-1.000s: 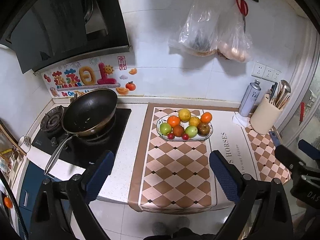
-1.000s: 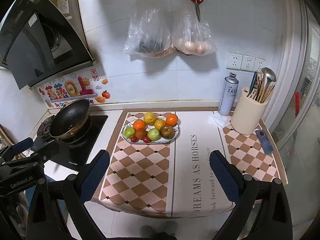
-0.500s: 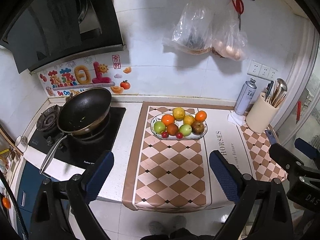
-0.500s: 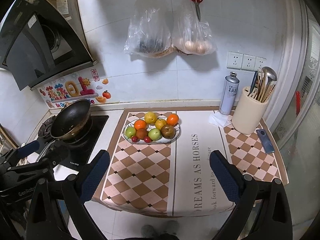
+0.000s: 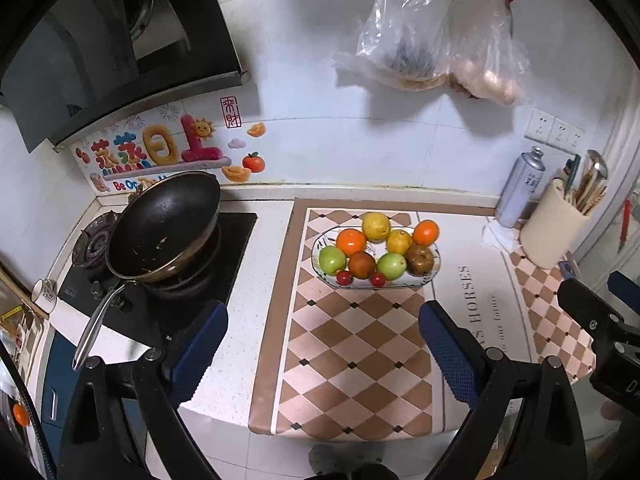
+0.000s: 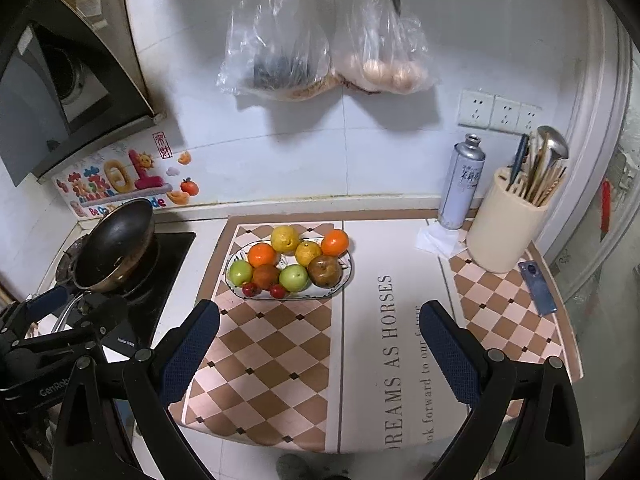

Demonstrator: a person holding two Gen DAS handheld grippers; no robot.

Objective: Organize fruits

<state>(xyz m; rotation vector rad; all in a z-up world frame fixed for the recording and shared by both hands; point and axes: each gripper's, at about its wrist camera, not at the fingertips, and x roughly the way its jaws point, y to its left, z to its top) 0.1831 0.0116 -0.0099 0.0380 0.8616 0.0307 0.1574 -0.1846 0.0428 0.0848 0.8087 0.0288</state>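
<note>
Kitchen counter w/ checkered mat (image 6: 280, 360); fruit plate (image 6: 347, 276) sits near the mat's far edge, piled w/ oranges, lemons, apples. Left gripper (image 5: 322, 354) and right gripper (image 6: 318, 350) hang well short, jaws wide apart, empty. Best approach: come in low and straight, pick an outer fruit first, e.g. orange (image 6: 335, 241).

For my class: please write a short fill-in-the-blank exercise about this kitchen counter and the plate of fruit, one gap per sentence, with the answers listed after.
1. All the fruit lies on an oval plate that stands on the checked ____.
2. The two smallest fruits on the plate are ____ in colour.
3. Both the left gripper and the right gripper are ____ and hold nothing.
4. The black pan sits on the ____.

Answers: mat; red; open; stove
</note>
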